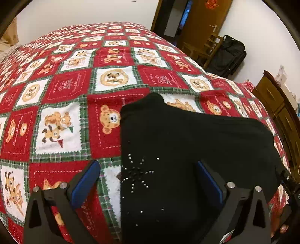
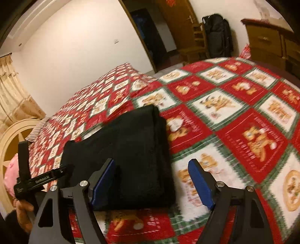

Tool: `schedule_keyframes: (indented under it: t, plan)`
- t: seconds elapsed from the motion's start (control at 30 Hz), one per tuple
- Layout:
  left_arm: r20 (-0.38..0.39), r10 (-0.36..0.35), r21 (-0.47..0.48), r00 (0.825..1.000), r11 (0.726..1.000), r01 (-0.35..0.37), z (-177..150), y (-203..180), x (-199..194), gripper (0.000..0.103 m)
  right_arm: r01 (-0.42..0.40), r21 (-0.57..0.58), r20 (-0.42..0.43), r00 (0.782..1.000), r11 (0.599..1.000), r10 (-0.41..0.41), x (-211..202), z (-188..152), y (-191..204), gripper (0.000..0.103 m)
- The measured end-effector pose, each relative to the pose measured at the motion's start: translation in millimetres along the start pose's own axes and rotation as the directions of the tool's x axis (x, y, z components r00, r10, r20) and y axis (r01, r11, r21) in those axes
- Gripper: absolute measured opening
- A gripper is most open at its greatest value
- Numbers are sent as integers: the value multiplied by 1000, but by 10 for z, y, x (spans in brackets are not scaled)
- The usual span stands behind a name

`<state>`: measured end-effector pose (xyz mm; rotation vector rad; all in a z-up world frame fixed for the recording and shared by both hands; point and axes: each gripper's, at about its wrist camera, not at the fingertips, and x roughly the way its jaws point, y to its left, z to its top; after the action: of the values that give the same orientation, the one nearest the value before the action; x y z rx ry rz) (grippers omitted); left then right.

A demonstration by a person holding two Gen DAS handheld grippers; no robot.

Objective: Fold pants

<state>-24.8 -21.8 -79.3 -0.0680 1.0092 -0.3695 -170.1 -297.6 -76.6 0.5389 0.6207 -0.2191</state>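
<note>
room: white walls [image 1: 84, 13], brown wooden door [image 1: 204, 22] at 1 o'clock in left wrist view, wooden chair [image 1: 208, 47] and black bag [image 1: 230, 54] beside it, wooden cabinet [image 1: 277, 105] at 3 o'clock; beige curtain [image 2: 13, 93] at 9 o'clock in right wrist view
bed cover: red, white and green checked blanket [image 1: 71, 84] with teddy-bear squares, fills most of both views
pants: black pants [image 1: 187, 150], folded into a compact block, lying flat on the blanket; centre to 5 o'clock in left wrist view, centre to 7 o'clock in right wrist view; right view blurred
pants detail: small silver studs [image 1: 136, 174] in a starburst near 6 o'clock, left wrist view
left gripper: left gripper [image 1: 148, 185] at 6 o'clock, jaws wide, blue pads [image 1: 86, 182] straddling the studded edge of the pants, one pad over blanket, other over black cloth; nothing clamped
right gripper: right gripper [image 2: 151, 184] at 6 o'clock, jaws wide apart, near corner of pants lies between the blue pads, pads not pressing it
other gripper seen: black body of left gripper at 8 o'clock in right wrist view, person's hand [image 2: 24, 212] holding it
pink item: pink soft thing [image 2: 11, 176] at 9 o'clock, too cut off to tell what it is
</note>
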Motion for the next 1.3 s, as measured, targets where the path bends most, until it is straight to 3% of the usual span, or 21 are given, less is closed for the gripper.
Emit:
schedule_keyframes:
  t: [0.13, 0.53, 0.6, 0.67, 0.87, 0.97, 1.3]
  plan:
    - [18, -18, -19, 1000, 1000, 18, -31, 30, -3, 103, 0, -51, -35, 999, 999, -1, 127, -43, 144, 78]
    - [-59, 22, 12, 998, 1000, -21, -7, -82, 33, 103, 34, -100, -16, 999, 994, -36, 84, -64, 230, 47]
    - [-51, 19, 27, 998, 999, -18, -13, -107, 27, 99, 42, -115, -8, 999, 992, -43, 79, -71, 268, 44]
    - [-43, -4, 50, 999, 999, 6, -10, -147, -3, 78, 32, -117, -11, 999, 993, -34, 80, -69, 287, 35]
    - [-26, -29, 112, 999, 993, 31, -2, -291, -64, 41, 47, -116, -15, 999, 992, -49, 67, -60, 352, 31]
    - [-24, -44, 111, 999, 993, 46, 18, -289, -89, 33, 61, -132, -2, 998, 989, -62, 28, -53, 418, 31]
    - [28, -32, 153, 999, 988, 27, 115, -296, -270, 30, 43, -173, 40, 999, 984, -36, -93, 35, 723, 30]
